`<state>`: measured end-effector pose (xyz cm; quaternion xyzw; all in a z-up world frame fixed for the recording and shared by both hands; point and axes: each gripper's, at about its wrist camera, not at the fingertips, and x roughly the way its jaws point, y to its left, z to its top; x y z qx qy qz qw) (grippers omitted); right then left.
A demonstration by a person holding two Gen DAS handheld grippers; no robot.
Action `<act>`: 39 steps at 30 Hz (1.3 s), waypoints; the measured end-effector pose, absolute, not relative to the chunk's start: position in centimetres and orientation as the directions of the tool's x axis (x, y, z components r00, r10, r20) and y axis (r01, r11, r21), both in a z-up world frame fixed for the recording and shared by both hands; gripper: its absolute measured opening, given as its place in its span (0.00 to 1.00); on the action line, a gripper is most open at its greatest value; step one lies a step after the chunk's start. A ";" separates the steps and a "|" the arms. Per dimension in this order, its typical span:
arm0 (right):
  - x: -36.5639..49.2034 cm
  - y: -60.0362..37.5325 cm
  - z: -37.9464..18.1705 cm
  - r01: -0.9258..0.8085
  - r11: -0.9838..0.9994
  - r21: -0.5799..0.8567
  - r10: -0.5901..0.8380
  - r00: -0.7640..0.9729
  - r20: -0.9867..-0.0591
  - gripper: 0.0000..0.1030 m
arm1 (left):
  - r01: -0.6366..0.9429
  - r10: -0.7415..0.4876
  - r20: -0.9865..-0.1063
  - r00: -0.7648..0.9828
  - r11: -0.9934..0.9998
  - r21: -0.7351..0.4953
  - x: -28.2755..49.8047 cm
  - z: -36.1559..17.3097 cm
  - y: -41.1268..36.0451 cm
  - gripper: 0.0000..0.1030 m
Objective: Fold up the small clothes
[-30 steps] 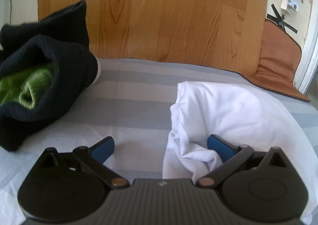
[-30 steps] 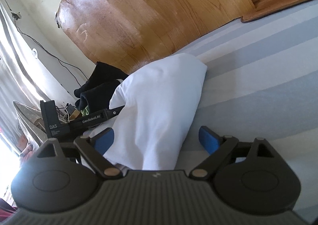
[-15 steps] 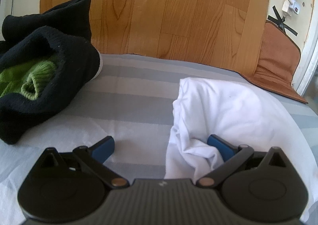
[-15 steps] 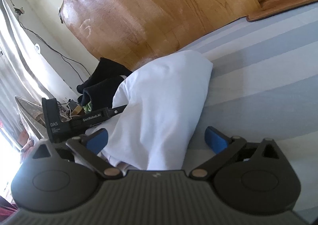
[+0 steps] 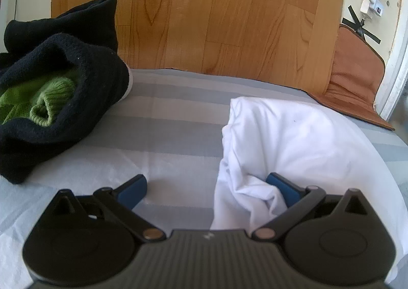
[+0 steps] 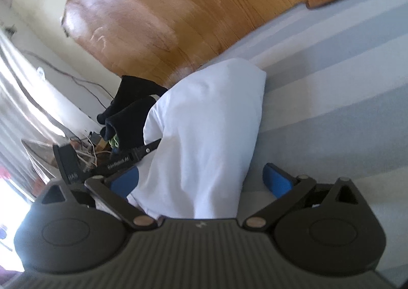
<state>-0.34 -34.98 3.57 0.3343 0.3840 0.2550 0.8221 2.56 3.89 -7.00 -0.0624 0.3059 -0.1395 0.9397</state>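
Colours and patterns on the bed
White garment (image 5: 306, 141) is lying on grey-striped sheet (image 5: 178, 115); black knit (image 5: 84, 85) is enclosing green knit (image 5: 43, 100).

One white garment (image 5: 301, 141) lies on the striped bed (image 5: 165, 120). One black garment (image 5: 84, 77) lies apart from it, with one green knit piece (image 5: 40, 100) tucked inside — three clothes in all. Two tongs — left tongs (image 5: 207, 190), right tongs (image 6: 201, 181).

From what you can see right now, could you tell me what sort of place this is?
Probably a bedroom at home: a striped grey bedsheet covers a bed-like surface, beyond it lie wood-pattern flooring and a brown mat, and a white garment lies out for folding.
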 end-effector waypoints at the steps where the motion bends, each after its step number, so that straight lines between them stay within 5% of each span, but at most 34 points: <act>1: -0.2 -35.0 3.6 -0.157 0.646 0.747 0.676 0.573 -0.464 1.00 | 0.225 -0.301 -0.557 0.774 0.953 -0.203 2.5 -7.0 3.9 1.00; 39: -0.6 -34.2 3.5 -0.192 0.672 0.715 0.654 0.608 -0.451 1.00 | 0.240 -0.341 -0.533 0.775 0.938 -0.250 1.8 -7.2 5.0 1.00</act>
